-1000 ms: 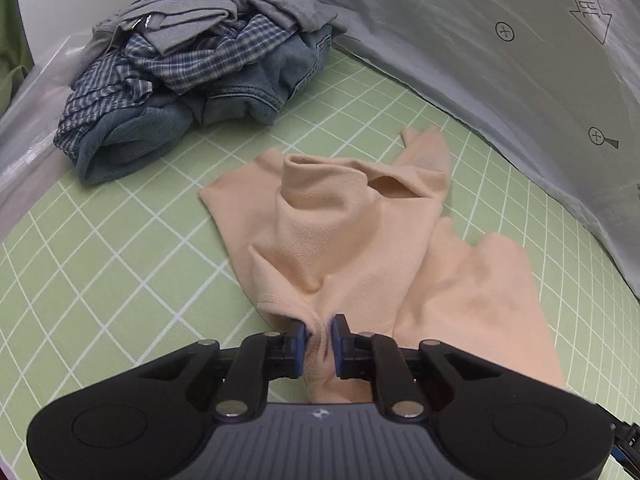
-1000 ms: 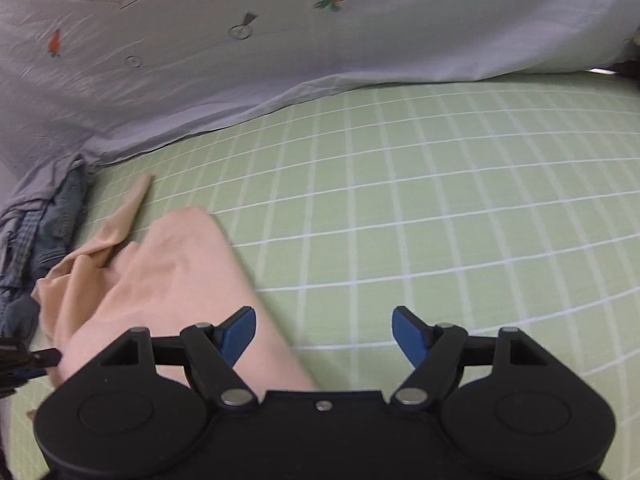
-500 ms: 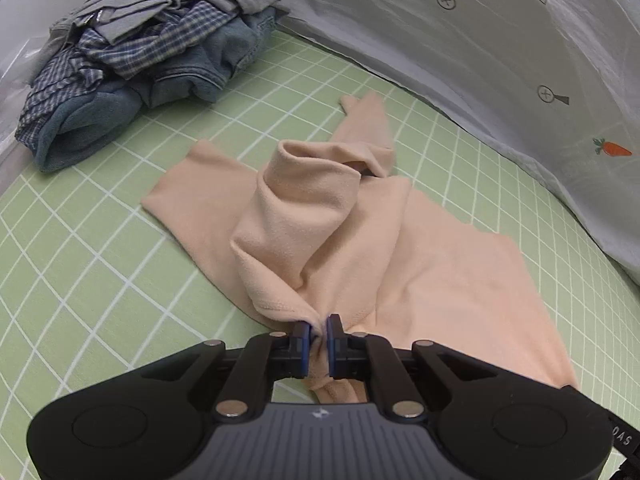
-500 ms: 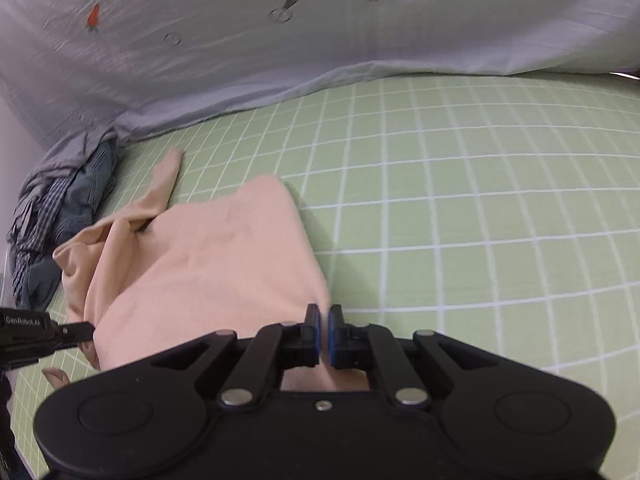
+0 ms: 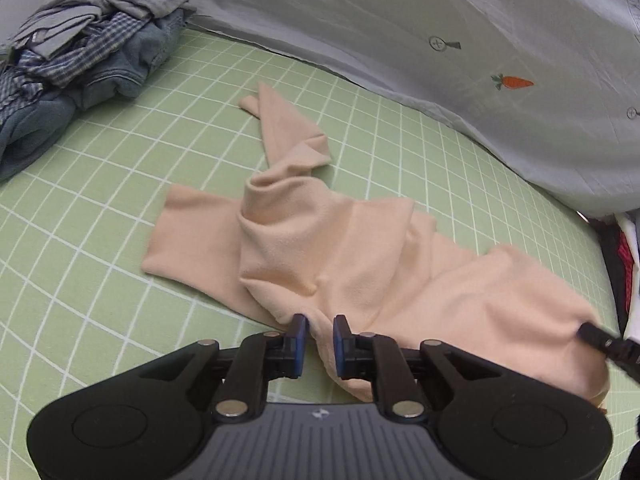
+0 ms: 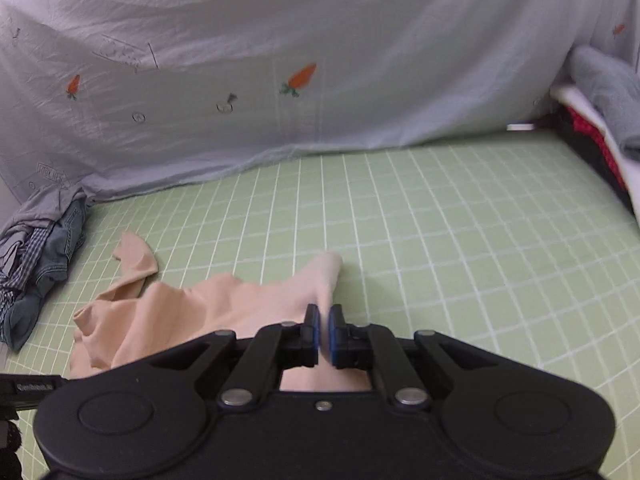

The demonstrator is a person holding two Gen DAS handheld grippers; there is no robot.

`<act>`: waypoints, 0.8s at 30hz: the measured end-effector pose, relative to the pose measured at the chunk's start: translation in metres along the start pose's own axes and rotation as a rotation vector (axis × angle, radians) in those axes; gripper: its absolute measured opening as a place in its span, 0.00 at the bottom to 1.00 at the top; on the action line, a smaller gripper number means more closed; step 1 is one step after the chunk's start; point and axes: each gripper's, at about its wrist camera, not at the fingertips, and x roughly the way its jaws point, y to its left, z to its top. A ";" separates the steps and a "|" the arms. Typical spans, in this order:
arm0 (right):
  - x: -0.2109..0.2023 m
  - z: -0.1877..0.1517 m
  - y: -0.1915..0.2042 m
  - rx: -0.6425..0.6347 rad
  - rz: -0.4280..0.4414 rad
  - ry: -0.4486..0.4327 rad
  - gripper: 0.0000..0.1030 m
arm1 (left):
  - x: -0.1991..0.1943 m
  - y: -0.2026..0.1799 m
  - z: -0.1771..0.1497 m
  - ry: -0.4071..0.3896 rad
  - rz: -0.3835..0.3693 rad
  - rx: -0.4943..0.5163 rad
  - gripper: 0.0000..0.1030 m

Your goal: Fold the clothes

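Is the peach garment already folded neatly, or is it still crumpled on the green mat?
Still crumpled: the peach garment lies bunched, twisted and ridged on the green mat, one edge pinched in each gripper.

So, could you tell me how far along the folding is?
Done: nothing folded. The peach garment lies crumpled on the green mat. In hand: left gripper and right gripper each pinch an edge. Left: spreading, folding, then the clothes pile.

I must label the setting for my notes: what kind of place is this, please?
Probably a home laundry-folding spot, perhaps a bed: a green gridded mat, a grey carrot-print sheet draped behind it, a pile of clothes at one edge and a peach garment spread out.
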 end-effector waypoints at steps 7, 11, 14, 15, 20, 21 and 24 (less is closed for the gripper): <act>0.004 0.008 -0.036 0.241 -0.097 -0.052 0.79 | -0.004 -0.006 0.048 -0.090 0.010 0.012 0.40; 0.007 0.020 -0.068 0.281 -0.259 -0.072 0.84 | 0.025 -0.048 0.069 -0.053 -0.014 0.079 0.47; 0.007 0.016 -0.094 0.306 -0.372 -0.024 0.85 | 0.048 -0.089 0.074 0.015 -0.040 0.140 0.56; 0.003 0.011 -0.104 0.312 -0.399 -0.023 0.86 | 0.056 -0.105 0.072 0.032 -0.049 0.168 0.66; -0.009 -0.017 -0.143 0.349 -0.489 0.022 0.87 | 0.090 -0.175 0.064 0.118 -0.088 0.237 0.74; -0.009 -0.020 -0.150 0.364 -0.493 0.030 0.87 | 0.097 -0.186 0.063 0.137 -0.100 0.238 0.76; -0.004 -0.023 -0.165 0.404 -0.497 0.044 0.87 | 0.115 -0.215 0.060 0.193 -0.105 0.253 0.77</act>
